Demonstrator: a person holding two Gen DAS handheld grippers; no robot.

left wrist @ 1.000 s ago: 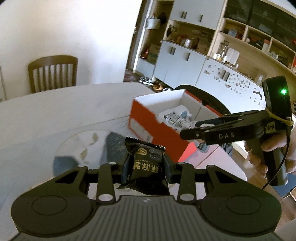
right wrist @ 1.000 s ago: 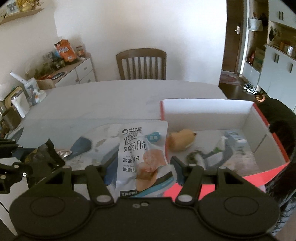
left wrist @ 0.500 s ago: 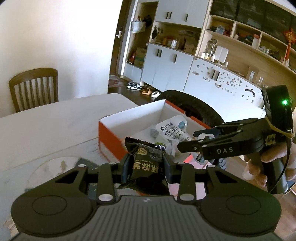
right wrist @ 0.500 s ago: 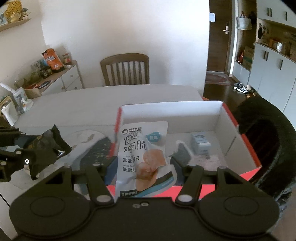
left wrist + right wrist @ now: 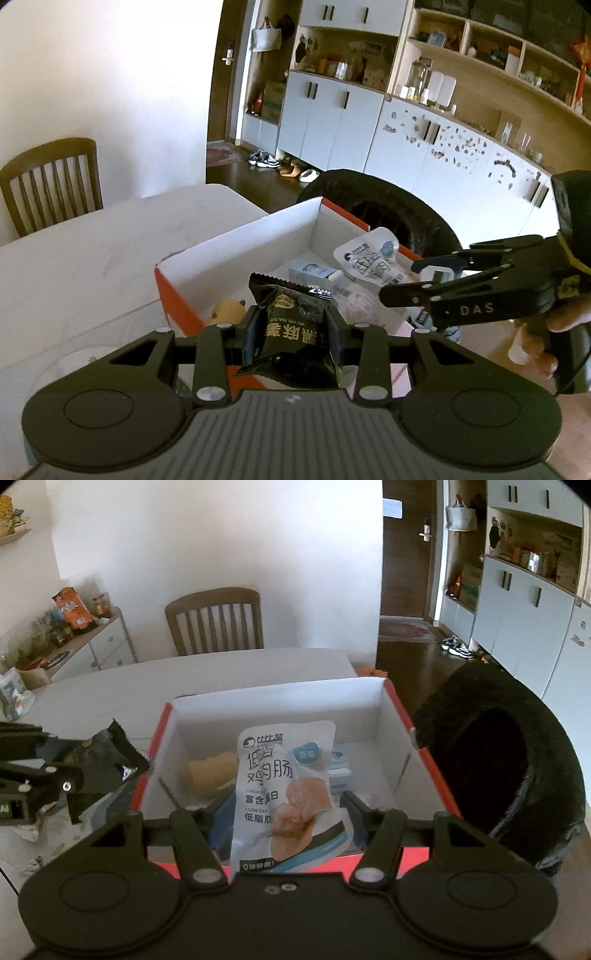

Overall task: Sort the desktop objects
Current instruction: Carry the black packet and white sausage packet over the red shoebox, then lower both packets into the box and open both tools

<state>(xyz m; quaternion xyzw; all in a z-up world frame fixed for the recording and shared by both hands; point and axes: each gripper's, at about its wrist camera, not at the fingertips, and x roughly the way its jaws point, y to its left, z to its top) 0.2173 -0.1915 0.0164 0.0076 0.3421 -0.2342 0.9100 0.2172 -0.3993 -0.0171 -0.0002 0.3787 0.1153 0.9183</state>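
1. Gripping a black snack packet [image 5: 295,332], the left gripper [image 5: 291,328] has its fingers [image 5: 249,332] narrow and pressed on both sides of it; the packet sits above the near-left corner of the box.
2. Right gripper [image 5: 282,805] holds a white chicken sausage pouch [image 5: 288,794] upright between its fingers, over the box interior.
3. Red-and-white cardboard box [image 5: 277,694] rests on the white surface [image 5: 92,258]; a tan plush toy [image 5: 210,775] and a small white carton [image 5: 310,271] lie inside.

We see the box [image 5: 406,716] open on top, its floor crowded with a yellow toy [image 5: 210,771] and small carton [image 5: 340,768]; the black cushion [image 5: 517,775] crowds its right wall.
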